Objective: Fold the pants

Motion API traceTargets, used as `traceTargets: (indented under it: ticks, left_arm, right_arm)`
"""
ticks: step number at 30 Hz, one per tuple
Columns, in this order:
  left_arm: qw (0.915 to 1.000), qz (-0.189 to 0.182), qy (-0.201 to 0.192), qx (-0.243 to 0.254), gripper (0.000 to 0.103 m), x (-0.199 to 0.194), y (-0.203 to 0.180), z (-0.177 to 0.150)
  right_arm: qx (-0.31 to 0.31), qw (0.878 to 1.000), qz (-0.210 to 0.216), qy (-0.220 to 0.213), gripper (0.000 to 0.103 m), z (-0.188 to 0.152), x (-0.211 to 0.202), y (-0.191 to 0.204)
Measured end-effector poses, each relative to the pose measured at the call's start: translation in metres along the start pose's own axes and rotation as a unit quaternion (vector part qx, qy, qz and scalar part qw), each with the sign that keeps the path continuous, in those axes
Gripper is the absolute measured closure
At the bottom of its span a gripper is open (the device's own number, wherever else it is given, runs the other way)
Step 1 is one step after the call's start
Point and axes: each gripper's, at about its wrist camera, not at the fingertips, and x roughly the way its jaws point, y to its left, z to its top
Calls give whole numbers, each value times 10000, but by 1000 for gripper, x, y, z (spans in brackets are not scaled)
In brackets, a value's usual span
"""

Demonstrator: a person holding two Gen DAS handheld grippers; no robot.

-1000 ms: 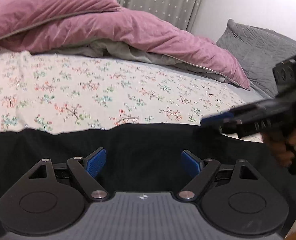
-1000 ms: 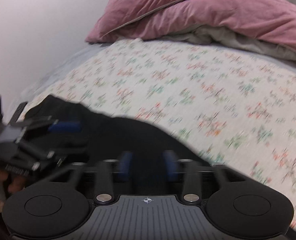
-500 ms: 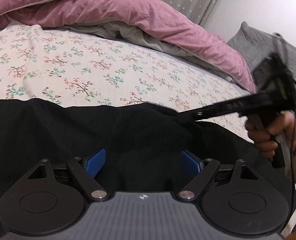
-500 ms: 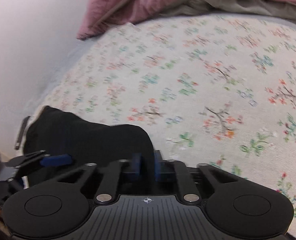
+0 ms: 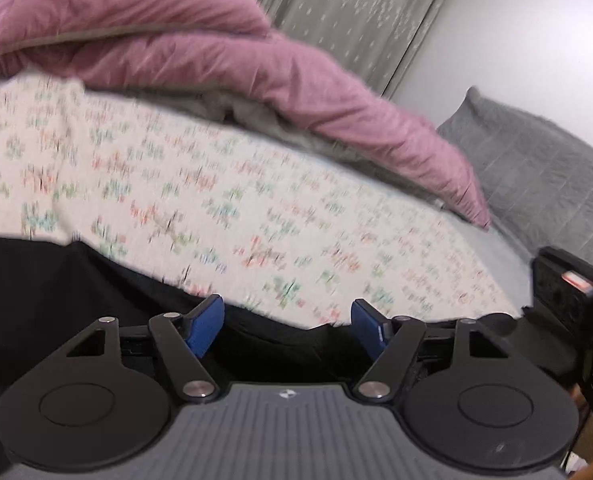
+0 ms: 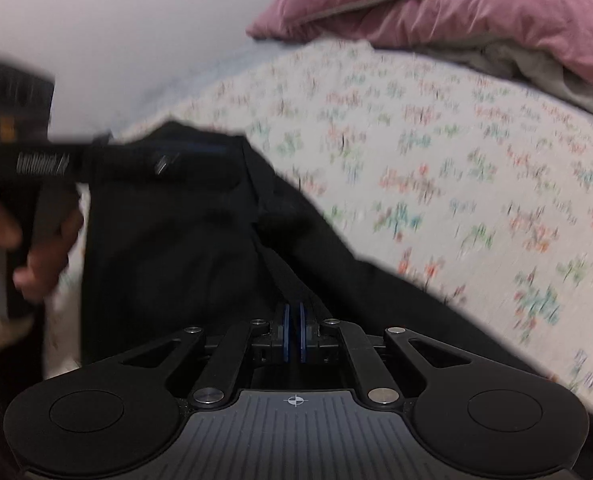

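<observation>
- Left claw [image 6: 168, 160], side of the body, seen from the right wrist view: one line of white lettering, too blurred to read.
- Left claw housing [image 5: 285, 393], top face: small white emblem, no letters.
- Right claw [image 6: 292, 334] housing, top face: small white crosshair mark, no letters.
- No other text, brand or number is legible.

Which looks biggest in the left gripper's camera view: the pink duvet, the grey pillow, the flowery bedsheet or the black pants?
As they appear in that view:
1. flowery bedsheet
2. pink duvet
3. black pants, partly hidden behind the gripper, so its place is unsure
4. grey pillow, cut off by the frame edge
</observation>
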Motion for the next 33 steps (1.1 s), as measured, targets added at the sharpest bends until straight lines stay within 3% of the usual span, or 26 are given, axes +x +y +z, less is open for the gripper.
traceTargets:
  ticks: [3,7,9,11,18,23,25,27,31,33]
  left_arm:
    - [9984,323,449,-130,15,19,12,-7]
    - [9979,181,380,-486,15,16,29,-17]
    - [9974,108,332,-622,15,14,34,-20]
    - [9975,89,282,-642,15,9,36,-20]
    - [9989,233,166,-359,15,-12,45,-17]
    - [9987,471,87,176,14,-25,41,-18]
    - [9963,709,-22,479,13,-33,40,-17]
    - [9932,965,-67,649,11,-37,46,-17]
    - [9870,1440,521,493,12,-26,75,-28]
    - [9869,1409,401,672,11,-28,77,-37]
  right_arm:
    - [-24,9999,-115,94,94,-6,7,5]
    - [161,9998,-72,-86,86,0,2,1]
    - [355,9991,65,-200,63,5,-1,-5]
    - [647,9971,268,-290,49,10,-1,-12]
    - [1262,9866,875,-547,49,31,5,-22]
    - [1678,9797,750,-804,49,53,9,-41]
    - [1773,9792,626,-767,55,60,12,-50]
    - [1674,9834,380,-584,98,69,18,-55]
    - [1339,9896,-109,-517,100,85,27,-64]
    - [1323,9892,-315,-547,101,96,34,-73]
